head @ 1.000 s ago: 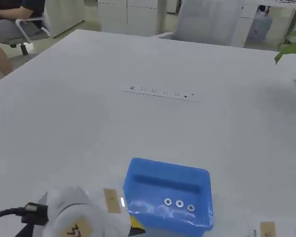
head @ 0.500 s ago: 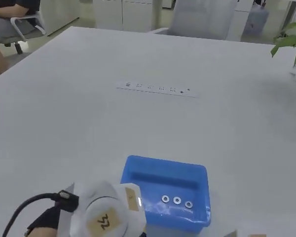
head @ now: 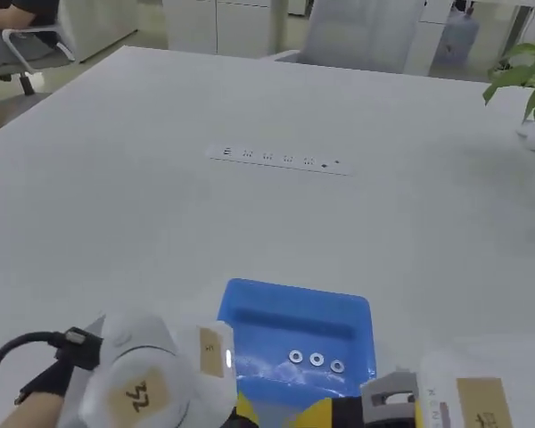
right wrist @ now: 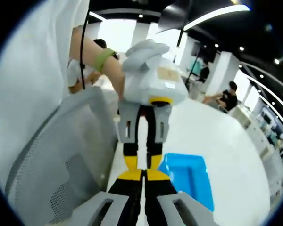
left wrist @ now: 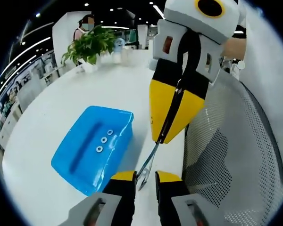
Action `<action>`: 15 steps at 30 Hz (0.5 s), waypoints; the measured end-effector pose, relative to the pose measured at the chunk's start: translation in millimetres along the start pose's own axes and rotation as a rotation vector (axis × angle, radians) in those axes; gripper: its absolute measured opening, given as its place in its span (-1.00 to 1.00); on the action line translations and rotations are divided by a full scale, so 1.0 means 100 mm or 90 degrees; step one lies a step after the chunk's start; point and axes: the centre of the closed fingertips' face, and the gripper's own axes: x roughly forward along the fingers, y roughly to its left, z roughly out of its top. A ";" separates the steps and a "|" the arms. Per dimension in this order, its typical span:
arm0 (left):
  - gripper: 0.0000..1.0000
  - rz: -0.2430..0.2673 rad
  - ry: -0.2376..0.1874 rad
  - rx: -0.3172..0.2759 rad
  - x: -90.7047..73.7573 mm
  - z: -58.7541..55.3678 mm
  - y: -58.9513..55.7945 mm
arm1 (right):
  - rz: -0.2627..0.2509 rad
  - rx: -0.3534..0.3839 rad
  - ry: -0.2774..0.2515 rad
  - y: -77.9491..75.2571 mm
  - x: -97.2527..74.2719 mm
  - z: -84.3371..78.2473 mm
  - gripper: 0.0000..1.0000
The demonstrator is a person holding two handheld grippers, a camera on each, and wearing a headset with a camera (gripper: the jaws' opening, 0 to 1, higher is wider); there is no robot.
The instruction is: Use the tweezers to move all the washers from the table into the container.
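White table [head: 143,232], socket strip [head: 279,160]; grey chair [head: 366,36] beyond, possibly mesh.

glossy blue plastic container [head: 276,323], shiny metal washers [head: 316,359]

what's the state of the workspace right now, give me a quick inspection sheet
surface: white table; no loose washers seen on the part in view
job's things: blue container holds three washers in a row; tweezers held beside it
clutter: power strip at mid-table
grippers: right gripper shut on the tweezers; left gripper open, the tweezers' tip between its jaws
cables: black cable running from the left gripper
surroundings: plant at the table's far right, grey chair beyond the table
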 end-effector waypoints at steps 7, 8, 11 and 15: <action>-0.96 0.010 -0.029 0.009 -0.20 0.09 0.04 | 0.012 0.012 -0.035 -0.08 0.14 0.17 -1.00; -0.97 0.012 -0.027 0.013 -0.20 0.08 0.05 | 0.014 0.024 -0.044 -0.09 0.16 0.19 -1.00; -0.99 0.015 -0.031 0.026 -0.23 0.05 0.08 | 0.016 0.080 -0.081 -0.13 0.21 0.22 -1.00; -1.00 0.015 -0.044 0.032 -0.26 0.04 0.10 | 0.017 0.138 -0.052 -0.13 0.28 -0.01 -0.96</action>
